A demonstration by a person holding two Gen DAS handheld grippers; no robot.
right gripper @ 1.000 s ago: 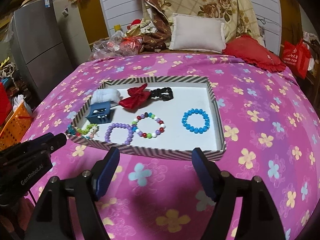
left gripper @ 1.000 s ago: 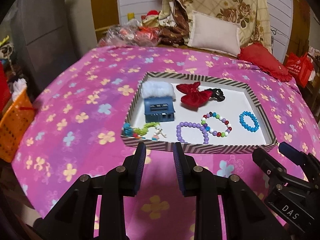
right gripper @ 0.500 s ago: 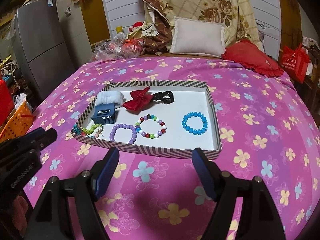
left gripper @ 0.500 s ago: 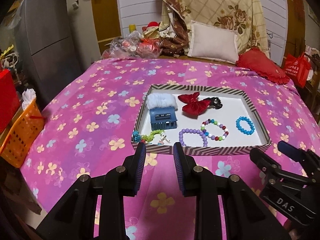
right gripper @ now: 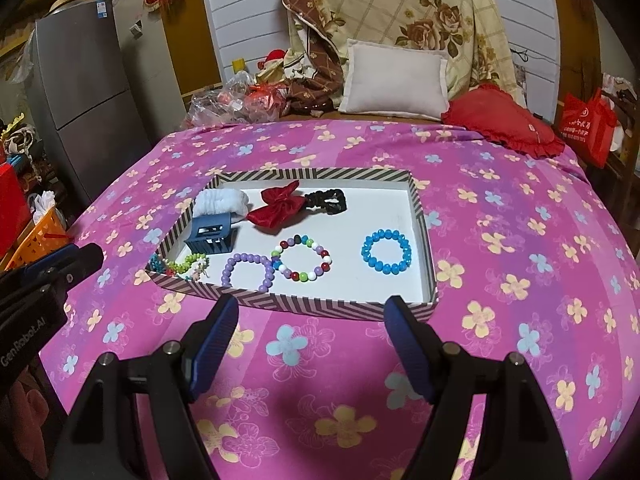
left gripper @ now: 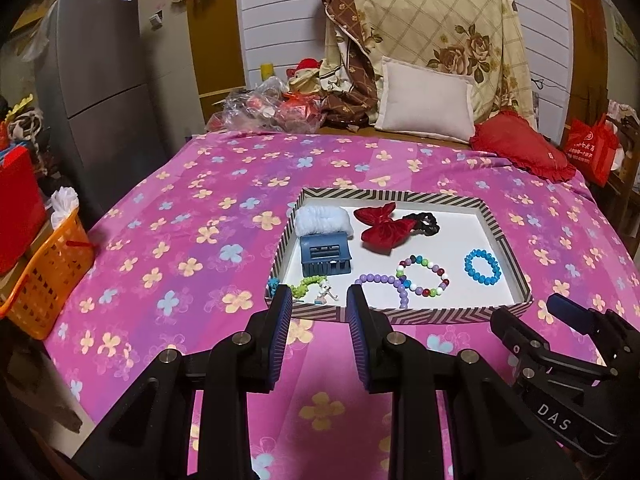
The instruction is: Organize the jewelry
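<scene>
A striped tray [left gripper: 516, 256] [right gripper: 424, 236] lies on the pink flowered bedspread. In it are a blue bead bracelet [left gripper: 482, 267] [right gripper: 386, 252], a multicolour bracelet [left gripper: 423, 276] [right gripper: 303, 257], a purple bracelet [left gripper: 386, 286] [right gripper: 247, 271], a green bead bracelet [left gripper: 308, 287] [right gripper: 185, 265], a blue hair claw [left gripper: 325, 257] [right gripper: 211, 234], a white scrunchie [left gripper: 323, 220] [right gripper: 221, 201], a red bow [left gripper: 383, 227] [right gripper: 280, 208] and a black scrunchie [left gripper: 424, 224] [right gripper: 326, 201]. My left gripper [left gripper: 316, 328] is open a little and empty, in front of the tray's near left corner. My right gripper [right gripper: 310, 332] is wide open and empty, in front of the tray's near edge.
An orange basket [left gripper: 44, 268] stands left of the bed beside a grey fridge [left gripper: 100, 88]. A white pillow [left gripper: 424, 100], a red cushion [left gripper: 520, 148], a folded quilt [left gripper: 440, 20] and plastic bags [left gripper: 268, 108] lie at the bed's far end. A red bag [left gripper: 592, 148] is at the right.
Both grippers have drawn back and up from the tray, which looks smaller and farther. Neither jaw opening has changed. The items in the tray have not moved.
</scene>
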